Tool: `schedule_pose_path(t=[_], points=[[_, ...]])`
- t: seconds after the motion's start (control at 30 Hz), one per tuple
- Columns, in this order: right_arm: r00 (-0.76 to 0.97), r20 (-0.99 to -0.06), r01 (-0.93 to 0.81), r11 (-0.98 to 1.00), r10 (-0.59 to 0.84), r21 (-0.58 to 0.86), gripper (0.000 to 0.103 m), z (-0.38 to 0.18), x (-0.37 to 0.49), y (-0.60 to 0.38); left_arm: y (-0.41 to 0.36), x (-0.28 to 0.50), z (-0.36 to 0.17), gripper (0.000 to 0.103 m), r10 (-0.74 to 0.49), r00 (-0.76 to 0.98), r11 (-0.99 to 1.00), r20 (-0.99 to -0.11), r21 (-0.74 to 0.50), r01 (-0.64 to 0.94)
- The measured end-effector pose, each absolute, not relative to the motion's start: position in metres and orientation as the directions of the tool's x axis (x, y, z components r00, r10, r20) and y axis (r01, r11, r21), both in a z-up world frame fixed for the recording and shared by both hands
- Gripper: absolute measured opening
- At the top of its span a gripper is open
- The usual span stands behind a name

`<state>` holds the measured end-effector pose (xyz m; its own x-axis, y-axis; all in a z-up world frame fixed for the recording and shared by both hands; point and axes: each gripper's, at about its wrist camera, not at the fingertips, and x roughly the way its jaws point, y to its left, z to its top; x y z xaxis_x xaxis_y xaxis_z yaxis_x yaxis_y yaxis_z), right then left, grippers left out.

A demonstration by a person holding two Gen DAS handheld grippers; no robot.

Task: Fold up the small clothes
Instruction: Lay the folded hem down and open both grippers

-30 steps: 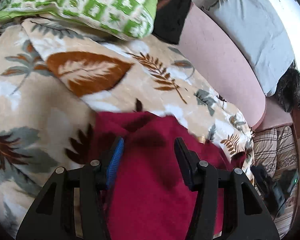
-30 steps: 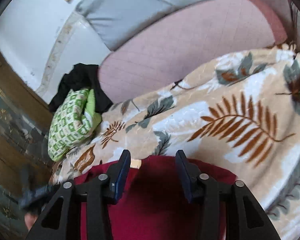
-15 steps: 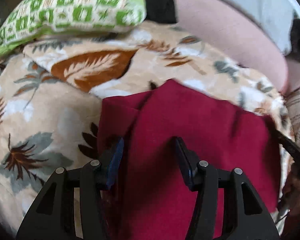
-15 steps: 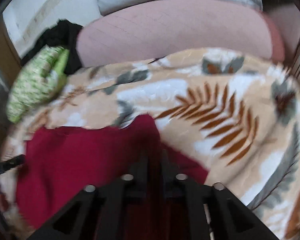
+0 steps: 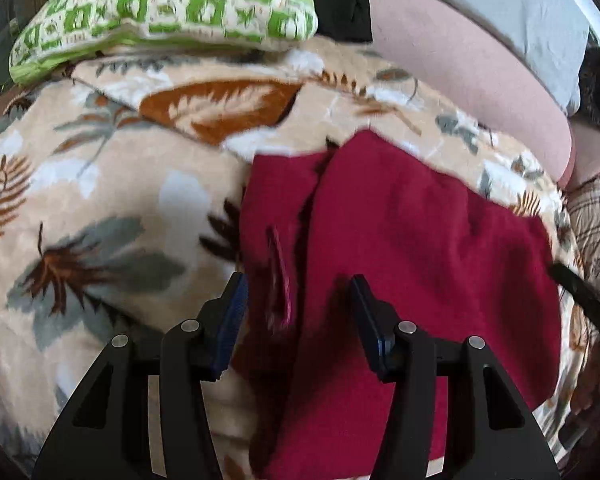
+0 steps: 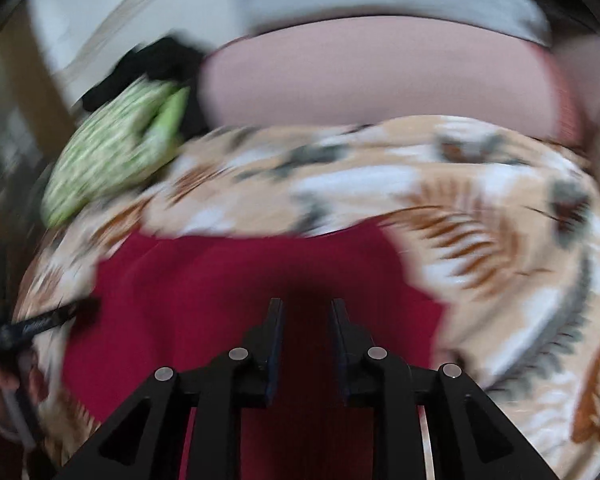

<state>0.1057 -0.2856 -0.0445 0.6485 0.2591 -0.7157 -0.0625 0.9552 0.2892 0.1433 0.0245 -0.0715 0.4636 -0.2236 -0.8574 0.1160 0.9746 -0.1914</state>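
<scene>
Daylight, soft, comes from upper right in left wrist view; white wall (image 5: 592, 4) there nearly blown out. Left view fairly sharp at centre, slight smear on leaf-print blanket (image 5: 100, 184). Right wrist view heavily motion-blurred; blanket pattern & green pillow (image 6: 112, 152) streaked. Dark shadow on red cloth (image 6: 228, 280) ahead of fingers. Fisheye bends edges, corners black.

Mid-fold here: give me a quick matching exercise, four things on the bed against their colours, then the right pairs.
Things:
1. garment
2. pillow
3. blanket
4. cushion behind the blanket

Colours:
A. pink
B. beige with brown and grey leaves
C. dark red
D. green and cream squares

Pairs: 1-C, 2-D, 3-B, 4-A
</scene>
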Motion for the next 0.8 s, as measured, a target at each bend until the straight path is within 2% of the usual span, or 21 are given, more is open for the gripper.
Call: schedule_pose_path(t=[0.07, 0.1, 0.13, 0.23, 0.3, 0.37, 0.4, 0.43, 0.5, 0.57, 0.63, 0.67, 0.7, 0.73, 0.8], points=[[0.639, -0.712, -0.112, 0.95, 0.292, 0.29, 0.021, -0.052, 0.121, -0.263, 0.024, 0.143, -0.082, 0.053, -0.207, 0.449, 0.978, -0.869, -0.179, 0.106], [0.622, -0.725, -0.118, 0.951, 0.295, 0.286, 0.021, -0.061, 0.134, -0.253, 0.026, 0.143, -0.087, 0.058, -0.211, 0.445, 0.977, -0.87, -0.188, 0.096], [0.612, -0.741, -0.105, 0.957, 0.276, 0.27, 0.021, -0.067, 0.143, -0.246, 0.028, 0.143, -0.09, 0.063, -0.215, 0.446, 0.976, -0.869, -0.197, 0.087], [0.58, -0.804, 0.017, 0.984, 0.133, 0.175, 0.021, -0.095, 0.172, -0.249, 0.035, 0.141, -0.093, 0.065, -0.239, 0.44, 0.97, -0.866, -0.227, 0.08], [0.591, -0.787, 0.056, 0.965, 0.176, 0.257, 0.021, -0.094, 0.167, -0.268, 0.04, 0.138, -0.089, 0.065, -0.265, 0.427, 0.964, -0.865, -0.254, 0.084], [0.589, -0.786, 0.057, 0.961, 0.188, 0.272, 0.023, -0.082, 0.142, -0.284, 0.044, 0.128, -0.081, 0.065, -0.279, 0.438, 0.96, -0.854, -0.259, 0.107], [0.599, -0.778, 0.044, 0.962, 0.192, 0.271, 0.032, -0.076, 0.127, -0.291, 0.045, 0.123, -0.078, 0.065, -0.29, 0.442, 0.957, -0.849, -0.266, 0.116], [0.615, -0.768, 0.037, 0.966, 0.18, 0.256, 0.045, -0.069, 0.1, -0.3, 0.047, 0.117, -0.075, 0.065, -0.31, 0.444, 0.951, -0.841, -0.281, 0.132], [0.622, -0.774, 0.064, 0.977, 0.121, 0.204, 0.057, -0.066, 0.062, -0.316, 0.048, 0.108, -0.076, 0.065, -0.324, 0.43, 0.946, -0.843, -0.286, 0.152], [0.599, -0.799, 0.117, 0.982, 0.05, 0.149, 0.061, -0.074, 0.029, -0.328, 0.048, 0.102, -0.082, 0.065, -0.317, 0.418, 0.948, -0.851, -0.278, 0.153], [0.548, -0.833, 0.109, 0.98, 0.081, 0.167, 0.061, -0.092, 0.008, -0.332, 0.048, 0.095, -0.089, 0.065, -0.315, 0.413, 0.949, -0.855, -0.279, 0.146], [0.53, -0.841, 0.093, 0.979, 0.105, 0.181, 0.06, -0.099, 0.004, -0.331, 0.048, 0.093, -0.09, 0.064, -0.311, 0.415, 0.95, -0.855, -0.276, 0.144], [0.521, -0.844, 0.081, 0.976, 0.132, 0.202, 0.043, -0.107, 0.003, -0.331, 0.048, 0.091, -0.09, 0.058, -0.306, 0.422, 0.952, -0.853, -0.272, 0.141], [0.526, -0.836, 0.084, 0.97, 0.152, 0.23, 0.031, -0.11, 0.002, -0.332, 0.048, 0.091, -0.091, 0.049, -0.308, 0.42, 0.951, -0.854, -0.275, 0.139], [0.537, -0.827, 0.068, 0.968, 0.167, 0.24, 0.019, -0.102, 0.002, -0.333, 0.049, 0.093, -0.09, 0.045, -0.324, 0.404, 0.946, -0.855, -0.297, 0.13]])
